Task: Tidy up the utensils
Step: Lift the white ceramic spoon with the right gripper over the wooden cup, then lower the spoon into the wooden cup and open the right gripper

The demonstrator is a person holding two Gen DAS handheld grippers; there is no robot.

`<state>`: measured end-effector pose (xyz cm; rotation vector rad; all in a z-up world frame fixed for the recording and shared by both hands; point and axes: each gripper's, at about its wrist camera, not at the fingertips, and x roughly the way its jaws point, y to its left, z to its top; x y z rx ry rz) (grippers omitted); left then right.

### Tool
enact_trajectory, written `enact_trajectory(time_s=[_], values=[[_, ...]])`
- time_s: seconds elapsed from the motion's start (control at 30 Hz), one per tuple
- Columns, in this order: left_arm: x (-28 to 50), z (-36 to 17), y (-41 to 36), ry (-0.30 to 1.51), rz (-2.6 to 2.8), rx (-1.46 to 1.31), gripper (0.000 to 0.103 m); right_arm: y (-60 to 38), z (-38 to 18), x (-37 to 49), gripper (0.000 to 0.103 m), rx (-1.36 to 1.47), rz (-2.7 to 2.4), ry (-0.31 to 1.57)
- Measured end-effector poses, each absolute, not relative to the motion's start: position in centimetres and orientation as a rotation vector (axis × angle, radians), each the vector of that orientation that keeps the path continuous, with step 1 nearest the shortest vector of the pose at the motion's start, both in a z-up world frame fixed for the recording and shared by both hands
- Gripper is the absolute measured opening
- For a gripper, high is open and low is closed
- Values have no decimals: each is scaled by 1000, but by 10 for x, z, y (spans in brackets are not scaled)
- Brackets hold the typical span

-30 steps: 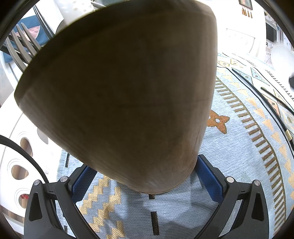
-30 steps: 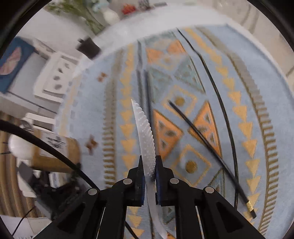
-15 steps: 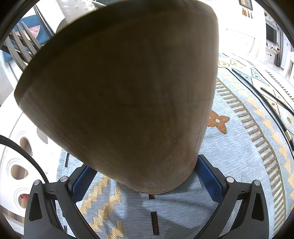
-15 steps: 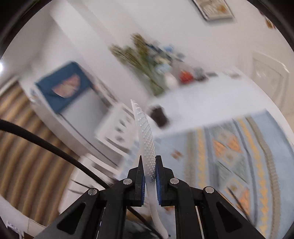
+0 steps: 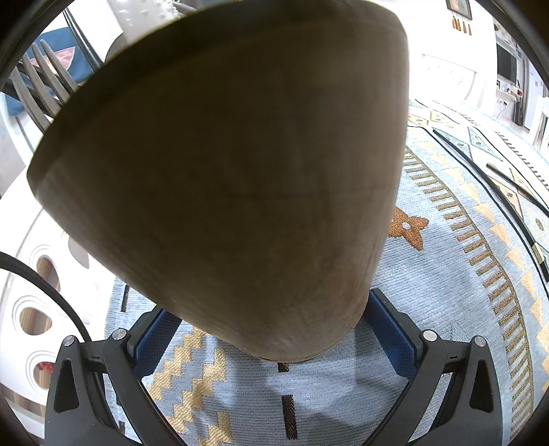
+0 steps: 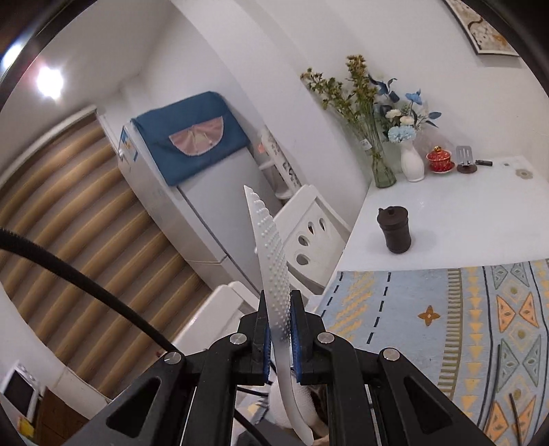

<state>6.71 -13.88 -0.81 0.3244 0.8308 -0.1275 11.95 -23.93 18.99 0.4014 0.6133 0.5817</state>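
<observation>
Utensil holder (image 5: 223, 178) fills left view, fingers pinching it, forks (image 5: 44, 89) cut off.

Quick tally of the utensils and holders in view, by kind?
Wooden utensil holder: 1
Forks: 1
White dotted rice paddles: 2, the other in the holder
Black chopsticks: 2
Total: 6

We see the left gripper (image 5: 274, 339) spread wide, its blue pads (image 5: 154, 338) set against either side of a wooden cup's (image 5: 223, 178) base, angled downward. The right gripper (image 6: 278, 338) points closer to level than the left — its jaws nearly together, pads (image 6: 295, 339) pinching a thin white studded paddle (image 6: 271, 260) that stands up between them.
</observation>
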Motion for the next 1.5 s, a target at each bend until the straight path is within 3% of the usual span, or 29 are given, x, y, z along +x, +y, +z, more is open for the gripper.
enact_trajectory(time_s=[0.27,0.73,1.07,1.2,1.37,1.5], values=[[67,-8,-140,832,-129,324,103,-245,156,139,9,502,573,678],[66,-8,-140,832,-128,323,103,-229,149,127,9,419,519,659],[67,-7,-137,832,-128,322,103,-242,161,116,15,451,521,685],[67,-6,-138,833,-128,322,103,-254,181,106,39,469,530,652],[67,-5,-139,832,-128,322,103,-269,211,94,41,461,532,599],[67,-5,-139,832,-127,323,103,-295,236,79,48,463,481,534]])
